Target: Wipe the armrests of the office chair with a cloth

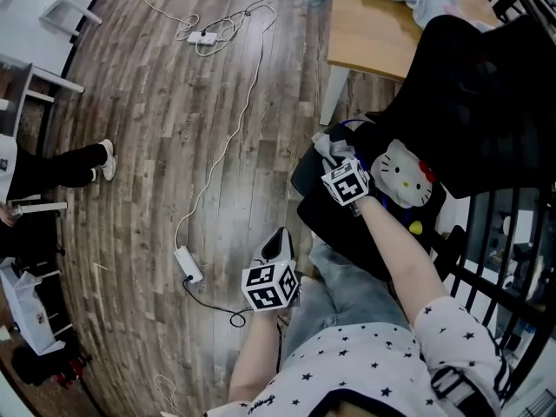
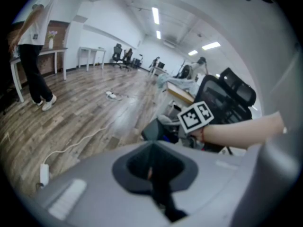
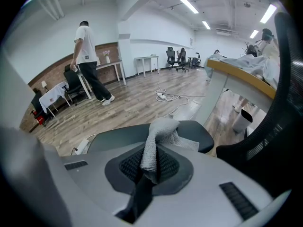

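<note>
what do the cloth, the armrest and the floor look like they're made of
Cloth: grey knitted or terry-like fabric, matte; a fuzzy looped texture and soft folds show.
Armrest: likely dark plastic or firm foam, smooth with a faint sheen and rounded edge.
Floor: wood or wood-look laminate, streaky grey-brown planks with visible grain.

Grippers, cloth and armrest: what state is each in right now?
Left gripper: shut, empty, off the chair.
Right gripper: shut on the cloth.
Cloth: bunched, touching the armrest.
Armrest: level, cloth on its top.
</note>
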Demonstrator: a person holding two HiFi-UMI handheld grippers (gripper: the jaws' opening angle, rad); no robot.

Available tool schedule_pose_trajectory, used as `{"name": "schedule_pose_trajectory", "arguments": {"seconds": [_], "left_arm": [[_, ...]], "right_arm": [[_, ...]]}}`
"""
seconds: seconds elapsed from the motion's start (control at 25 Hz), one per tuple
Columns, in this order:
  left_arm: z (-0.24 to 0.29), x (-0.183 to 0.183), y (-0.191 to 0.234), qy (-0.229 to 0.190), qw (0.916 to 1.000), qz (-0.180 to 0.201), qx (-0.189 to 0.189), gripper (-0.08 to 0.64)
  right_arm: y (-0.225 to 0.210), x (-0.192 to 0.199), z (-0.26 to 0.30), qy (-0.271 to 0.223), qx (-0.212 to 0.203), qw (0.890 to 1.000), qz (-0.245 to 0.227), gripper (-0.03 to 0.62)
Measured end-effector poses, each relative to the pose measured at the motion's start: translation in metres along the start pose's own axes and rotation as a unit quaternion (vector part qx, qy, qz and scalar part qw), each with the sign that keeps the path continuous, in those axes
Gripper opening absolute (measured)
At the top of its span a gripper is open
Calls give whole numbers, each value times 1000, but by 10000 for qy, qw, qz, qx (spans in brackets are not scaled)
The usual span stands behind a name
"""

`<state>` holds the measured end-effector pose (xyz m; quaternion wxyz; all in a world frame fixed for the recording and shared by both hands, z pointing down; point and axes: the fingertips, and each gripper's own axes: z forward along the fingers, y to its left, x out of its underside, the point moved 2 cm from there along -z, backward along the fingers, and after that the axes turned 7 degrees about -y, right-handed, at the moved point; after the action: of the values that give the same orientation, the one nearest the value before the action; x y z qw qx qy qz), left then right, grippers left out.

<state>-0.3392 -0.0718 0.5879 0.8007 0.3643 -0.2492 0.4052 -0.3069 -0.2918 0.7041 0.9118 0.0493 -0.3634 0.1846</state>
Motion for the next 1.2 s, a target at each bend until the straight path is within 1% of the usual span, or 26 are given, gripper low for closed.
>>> {"name": "schedule_pose_trajectory", "arguments": {"seconds": [0.24,0.84,1.2], "left_arm": [[-4,9,-1,22,10000,-27,23,3],[-18,22,1,28,10000,-62,71,3],[-34,35,7,-6,9999,-118,78,3]], "right_arm": [[16,0,-2,0,-83,9999,-113,26],[58,8,-8,-26,-305,9994,-167,26],[88,14,-15,16,-442,9982,-394,26]]}}
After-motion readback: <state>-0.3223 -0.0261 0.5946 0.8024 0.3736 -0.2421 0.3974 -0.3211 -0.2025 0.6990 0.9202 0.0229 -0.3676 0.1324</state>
